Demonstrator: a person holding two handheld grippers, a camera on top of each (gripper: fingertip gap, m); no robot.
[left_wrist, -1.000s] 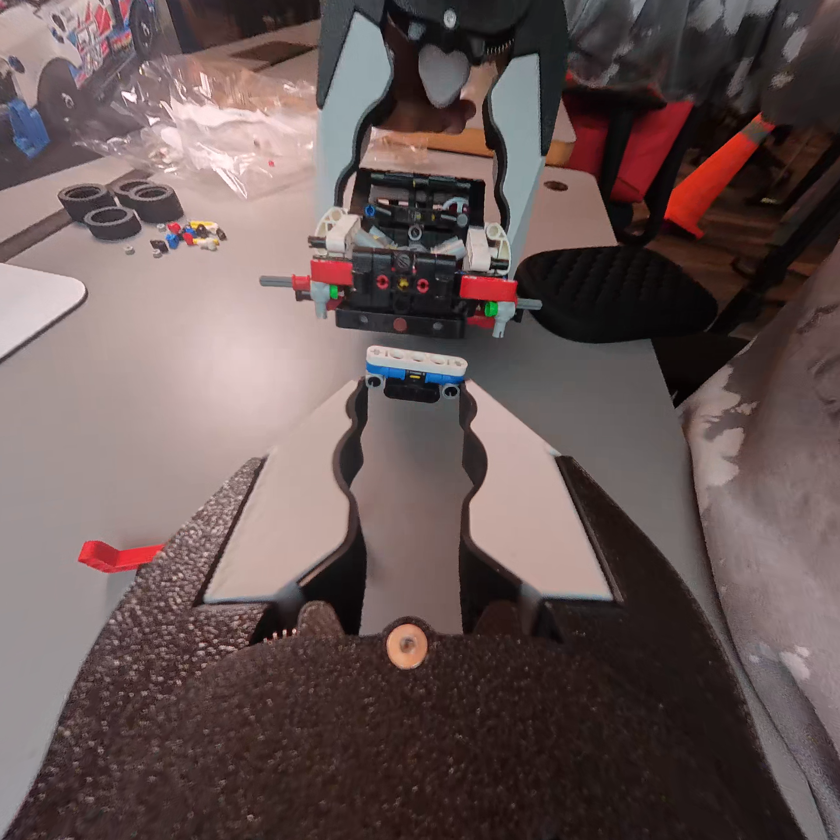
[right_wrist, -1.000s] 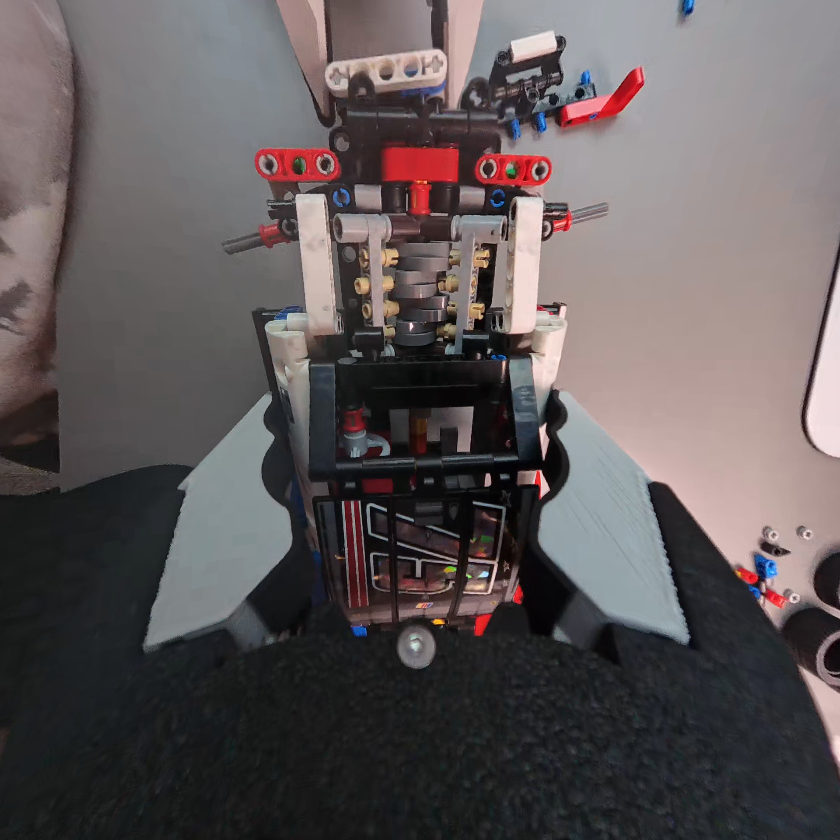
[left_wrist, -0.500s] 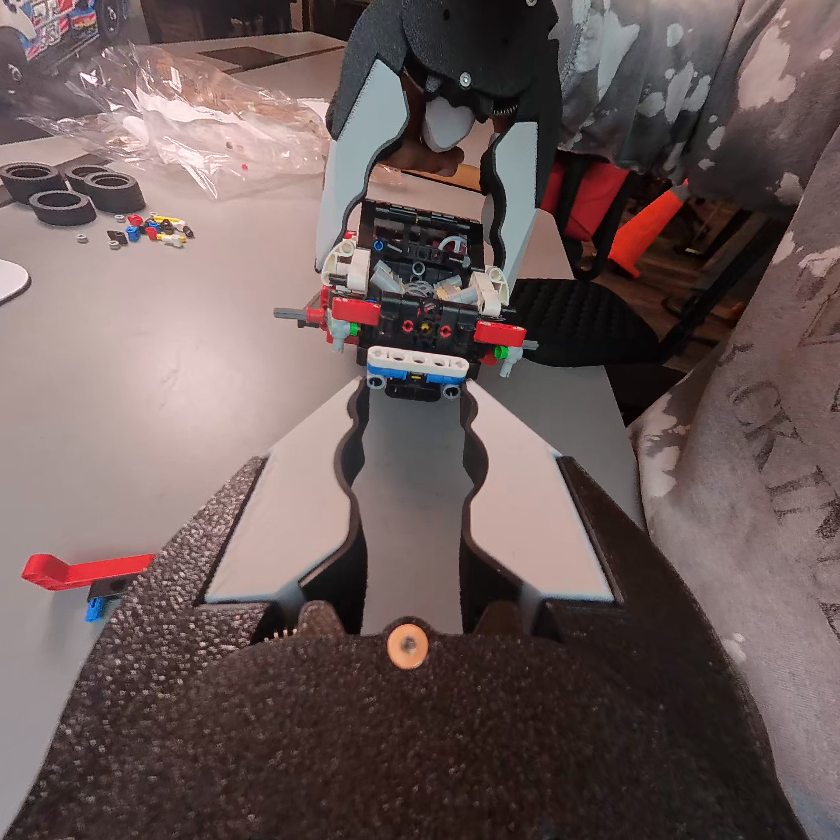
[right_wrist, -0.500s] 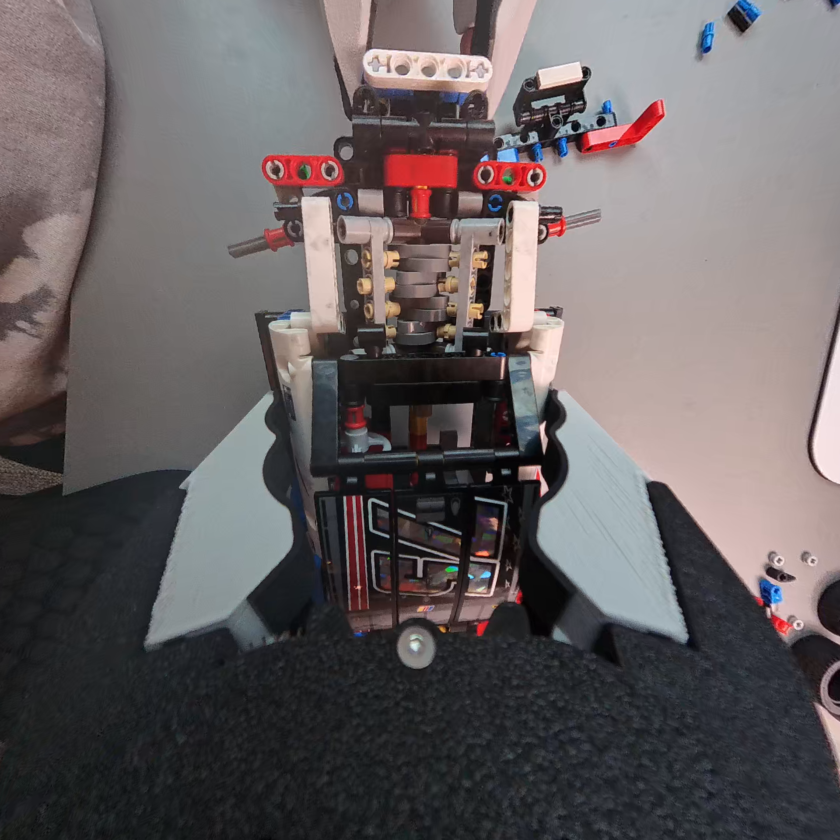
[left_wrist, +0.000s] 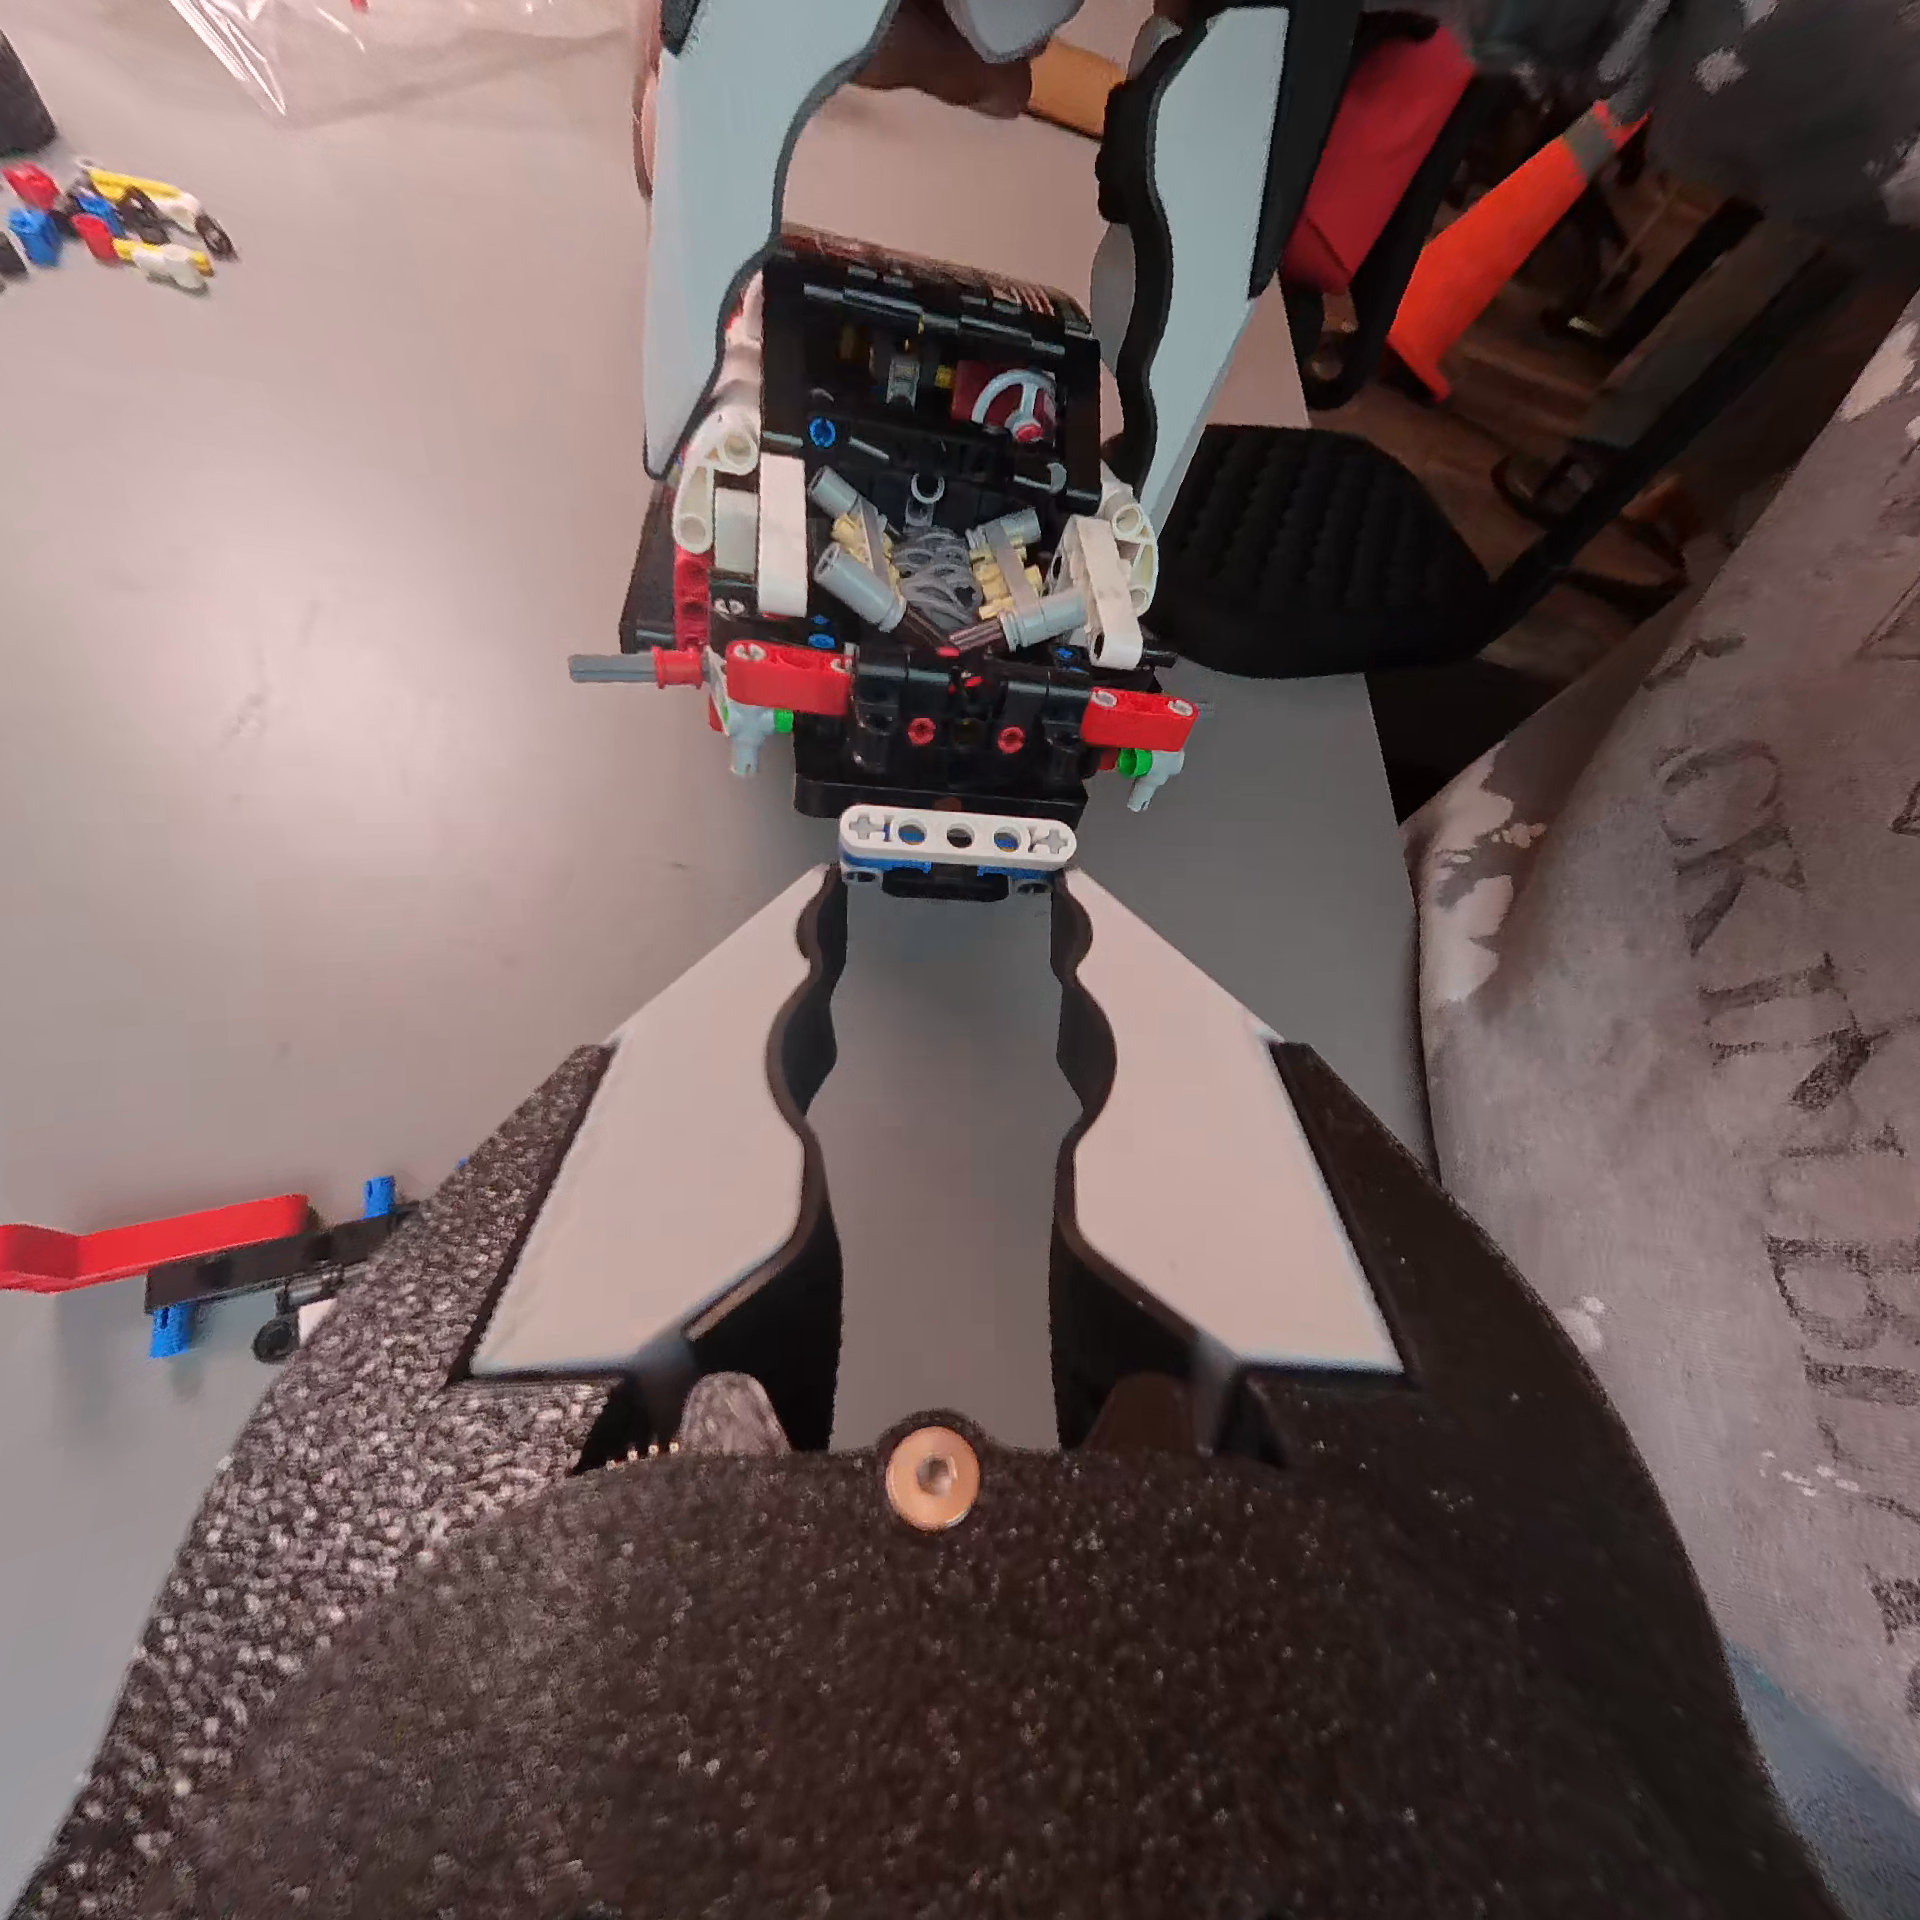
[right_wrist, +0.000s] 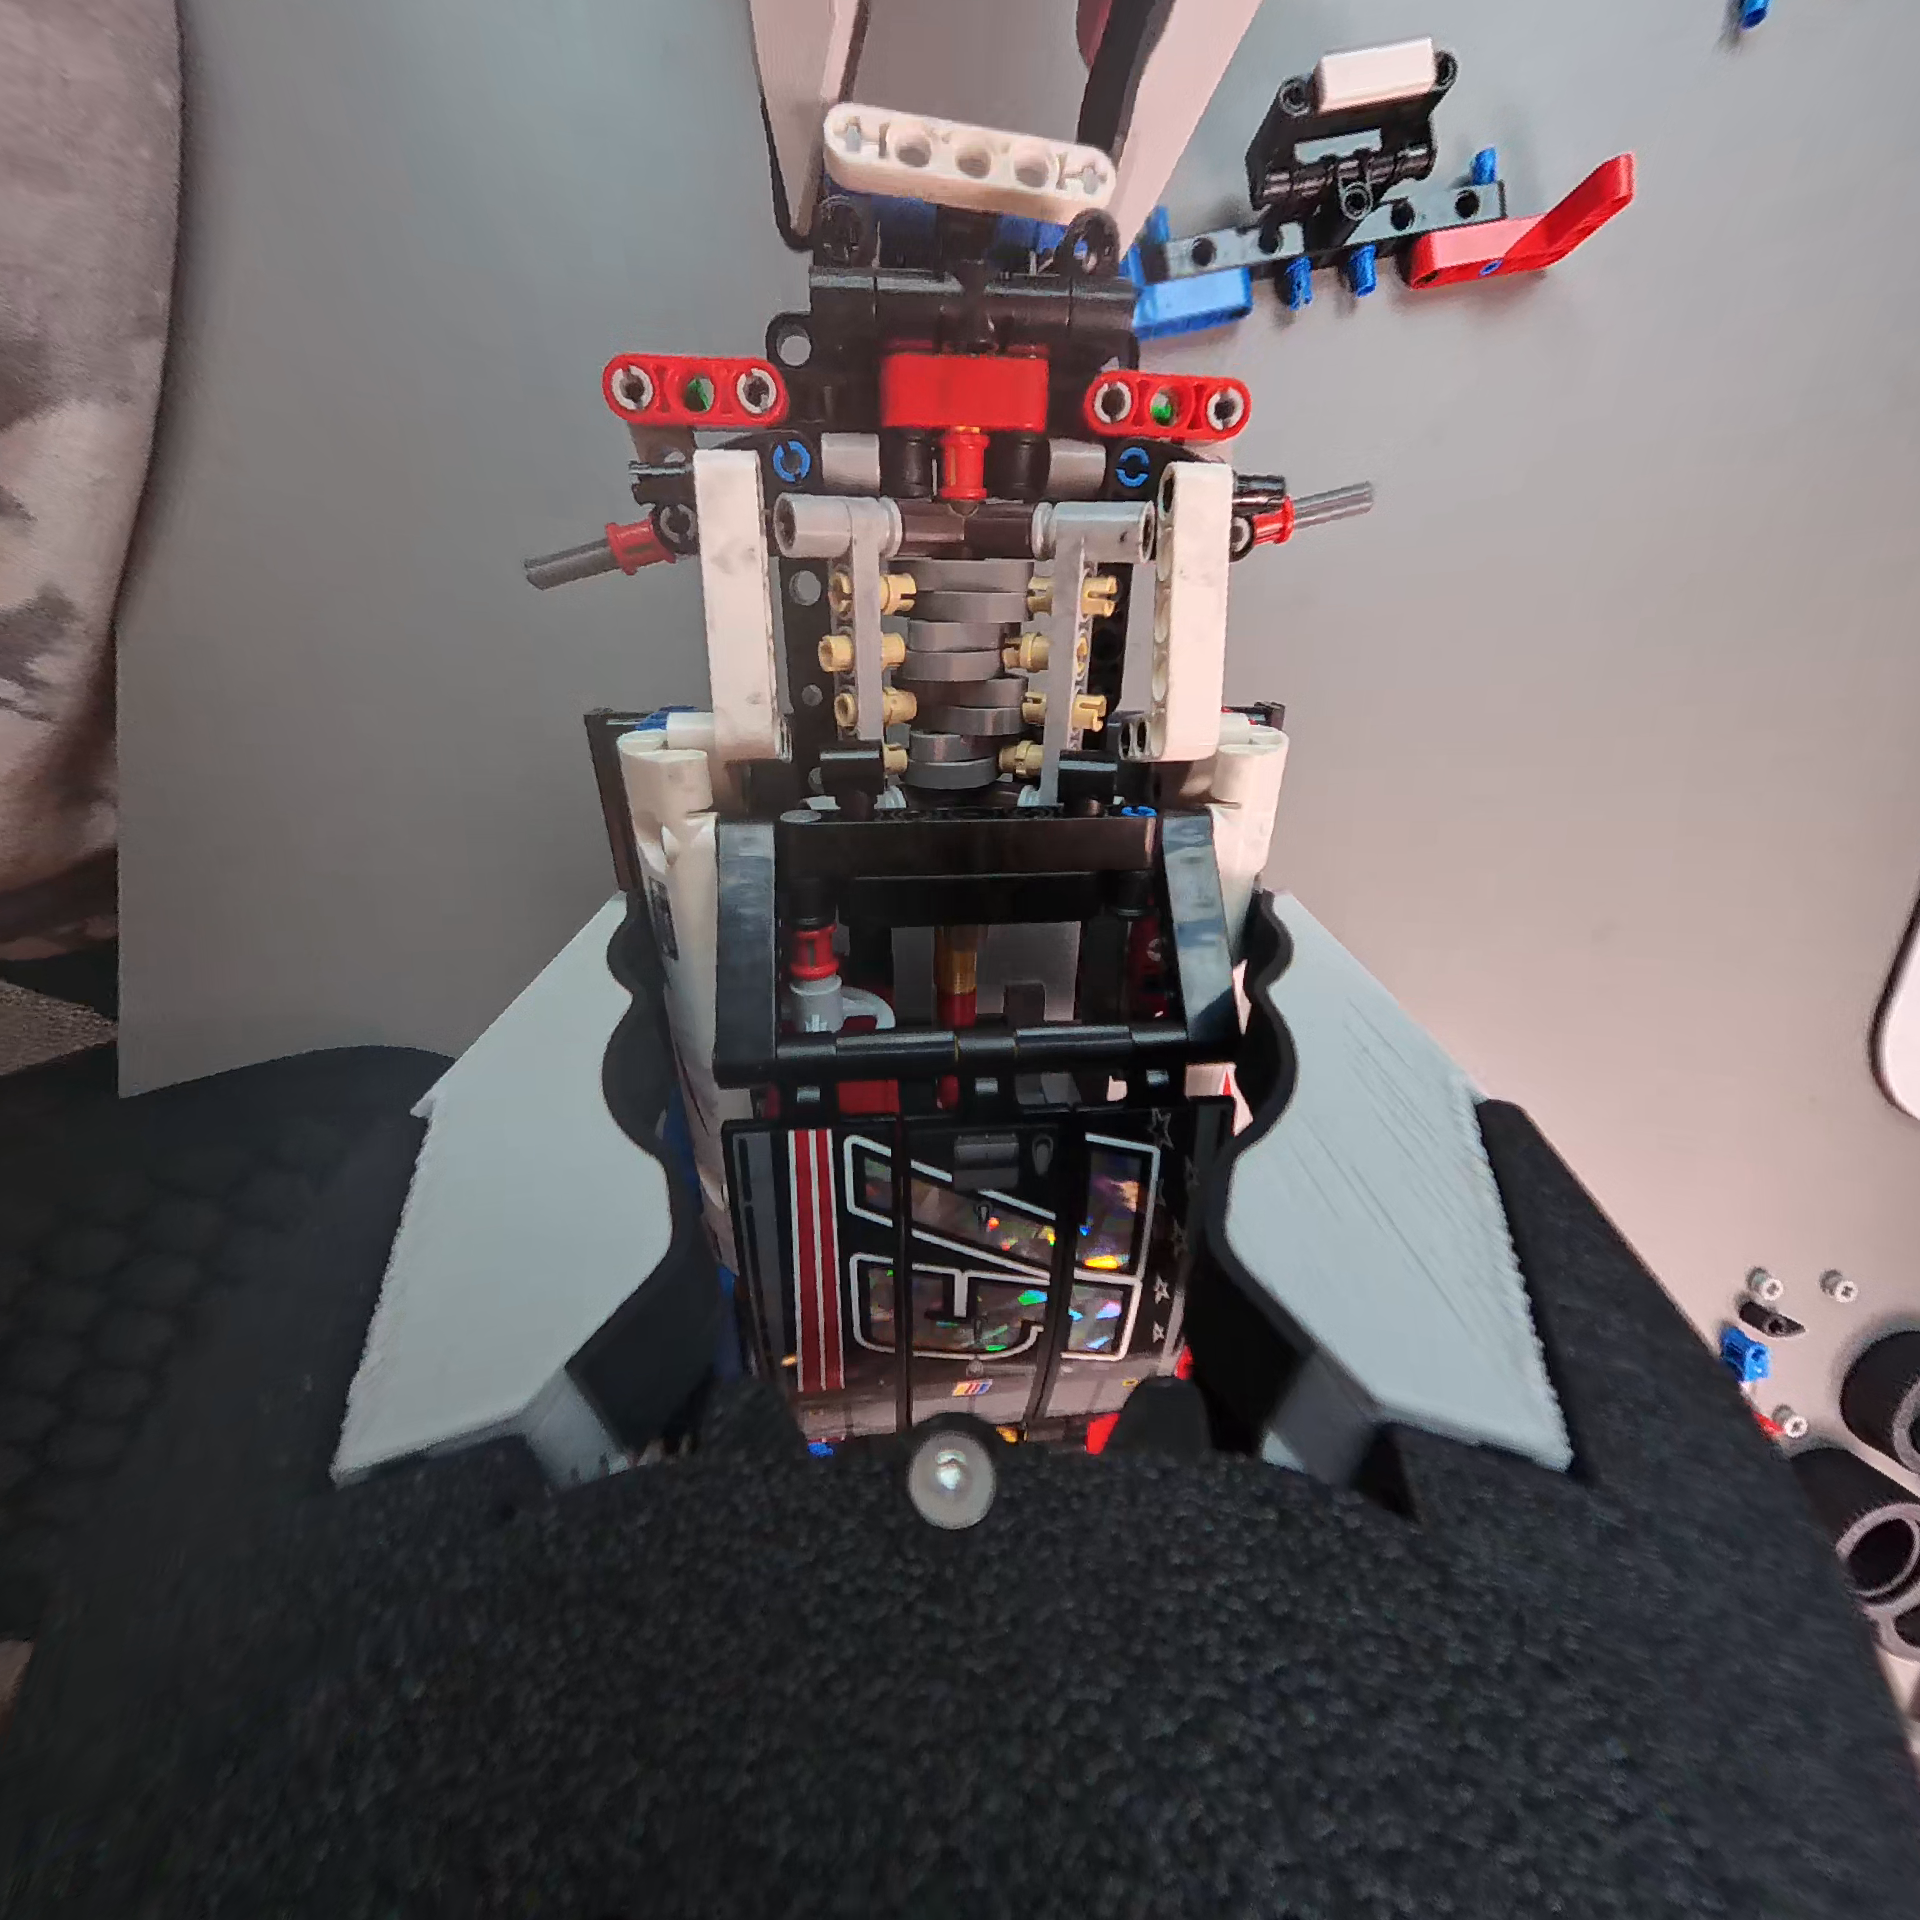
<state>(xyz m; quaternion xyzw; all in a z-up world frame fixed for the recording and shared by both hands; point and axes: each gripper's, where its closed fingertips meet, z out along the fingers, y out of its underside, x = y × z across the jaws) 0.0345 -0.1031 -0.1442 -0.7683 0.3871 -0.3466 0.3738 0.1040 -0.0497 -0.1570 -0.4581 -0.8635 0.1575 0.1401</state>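
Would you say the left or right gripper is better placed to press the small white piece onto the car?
Probably the left gripper: it holds the small white piece against the car's front, while the right gripper clamps the car.

Wrist cameras are facing each other, close, both looking down steeply; sharing model (left_wrist: 925, 582) (right_wrist: 961, 665) at 12 o'clock.

The brick-built car chassis (right_wrist: 961, 831), black with white side beams, red front beams and a grey engine block, was clamped at its rear between the right tongs (right_wrist: 951, 997). A small white-and-blue beam assembly (left_wrist: 958, 852), pinched at the tips of the left tongs (left_wrist: 951, 899), touched the chassis's black front end above the grey bench (left_wrist: 312, 623).
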